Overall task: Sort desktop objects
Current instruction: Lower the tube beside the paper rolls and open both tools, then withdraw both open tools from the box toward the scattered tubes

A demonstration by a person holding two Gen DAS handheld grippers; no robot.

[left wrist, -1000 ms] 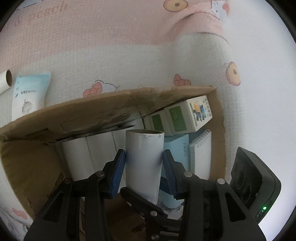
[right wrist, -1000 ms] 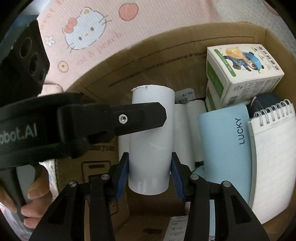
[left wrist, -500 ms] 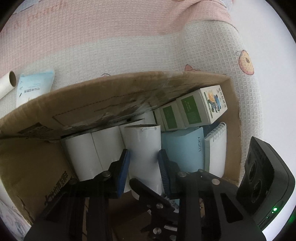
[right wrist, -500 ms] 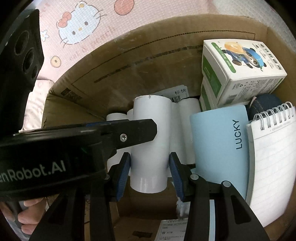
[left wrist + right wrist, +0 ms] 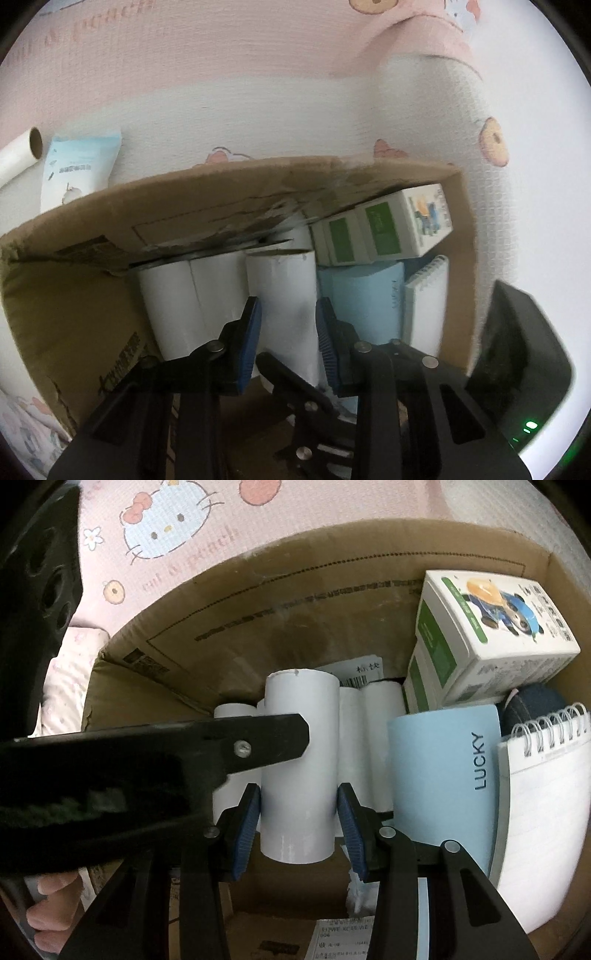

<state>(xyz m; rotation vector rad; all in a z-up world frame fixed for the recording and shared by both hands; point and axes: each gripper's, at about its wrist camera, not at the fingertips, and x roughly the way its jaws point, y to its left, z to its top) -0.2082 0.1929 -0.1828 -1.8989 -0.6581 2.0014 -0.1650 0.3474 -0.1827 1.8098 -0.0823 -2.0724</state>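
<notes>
Grippers — left (image 5: 288, 339), right (image 5: 299, 823) — both squeeze 1 white roll (image 5: 301, 771) inside the cardboard box (image 5: 295, 590); next, let go gently.

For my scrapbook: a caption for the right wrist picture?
Both grippers clamp a white paper tube inside the brown cardboard box.

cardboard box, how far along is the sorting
Done: white rolls, two cartons, the LUCKY booklet and a spiral notepad stand in the cardboard box. In hand: the right tool grips a white tube inside the box; the left tool has just been closing on the same tube. Left: a paper roll and a blue pouch lie outside.
</notes>
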